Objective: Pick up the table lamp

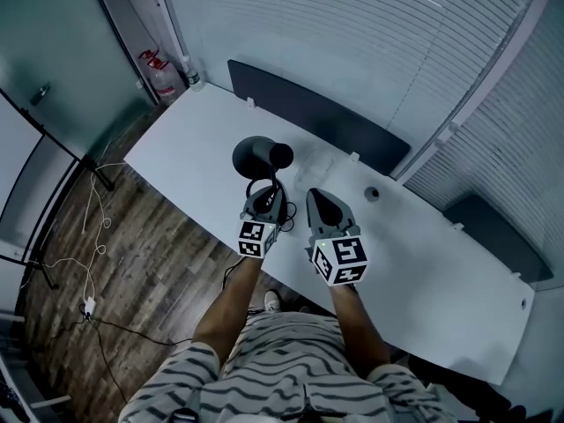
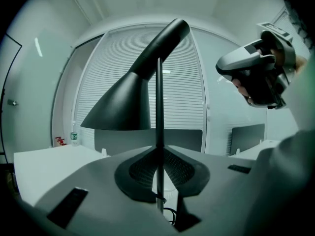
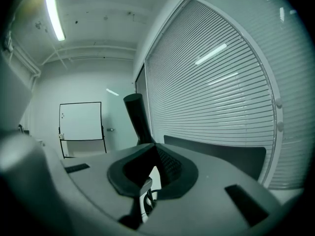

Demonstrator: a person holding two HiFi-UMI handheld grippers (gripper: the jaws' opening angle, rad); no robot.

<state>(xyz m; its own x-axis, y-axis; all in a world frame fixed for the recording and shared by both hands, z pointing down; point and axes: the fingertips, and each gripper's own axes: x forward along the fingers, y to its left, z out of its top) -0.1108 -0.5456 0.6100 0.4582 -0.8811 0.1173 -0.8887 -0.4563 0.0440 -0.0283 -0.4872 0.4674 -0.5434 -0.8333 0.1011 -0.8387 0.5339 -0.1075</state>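
The black table lamp [image 1: 256,155] stands on the white table [image 1: 185,166], its cone shade tilted to the left. My left gripper [image 1: 267,194] is at the lamp's thin upright stem [image 2: 159,107] and is shut on it; in the left gripper view the stem runs straight up between the closed jaws [image 2: 159,149], with the shade [image 2: 123,107] above left. My right gripper [image 1: 315,196] hovers just right of the lamp, jaws together with nothing between them [image 3: 154,149]. The shade's neck [image 3: 138,117] shows beyond it. The lamp's base is hidden.
Dark partition panels [image 1: 317,117] [image 1: 493,232] line the table's far edge, in front of window blinds. A small round object [image 1: 372,194] lies on the table to the right. A bottle [image 1: 191,73] stands at the far left corner. Cables [image 1: 92,236] trail on the wooden floor.
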